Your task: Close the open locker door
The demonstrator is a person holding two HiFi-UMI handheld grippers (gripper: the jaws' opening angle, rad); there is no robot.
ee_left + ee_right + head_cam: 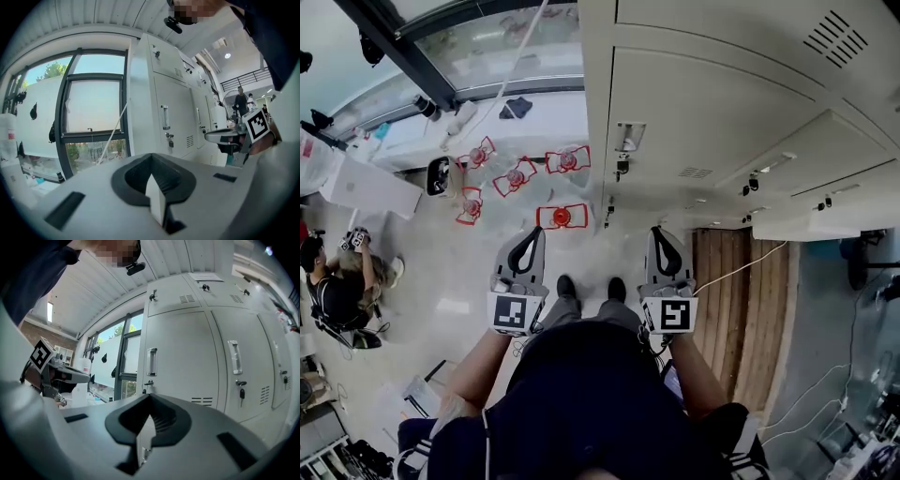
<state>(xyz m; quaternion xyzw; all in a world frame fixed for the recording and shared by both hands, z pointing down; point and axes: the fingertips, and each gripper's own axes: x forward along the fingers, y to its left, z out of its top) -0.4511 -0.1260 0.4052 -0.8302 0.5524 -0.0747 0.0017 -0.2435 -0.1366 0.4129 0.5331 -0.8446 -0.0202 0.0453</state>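
Note:
A row of off-white lockers (703,103) fills the upper right of the head view. At its right end a pale panel (811,225) juts out from the row like an open door leaf; I cannot tell for sure. The doors (178,362) facing the right gripper view are all closed, with handles (151,362) and a hanging key (241,393). My left gripper (528,242) and right gripper (664,242) are held side by side at waist height, pointing at the lockers and well short of them. Both are shut with nothing between the jaws (154,187) (145,427).
Several red wire frames (562,217) lie on the floor left of the lockers. A wooden floor strip (741,300) with a white cable (741,262) runs on the right. A person (337,281) sits far left. A large window (93,122) adjoins the locker row.

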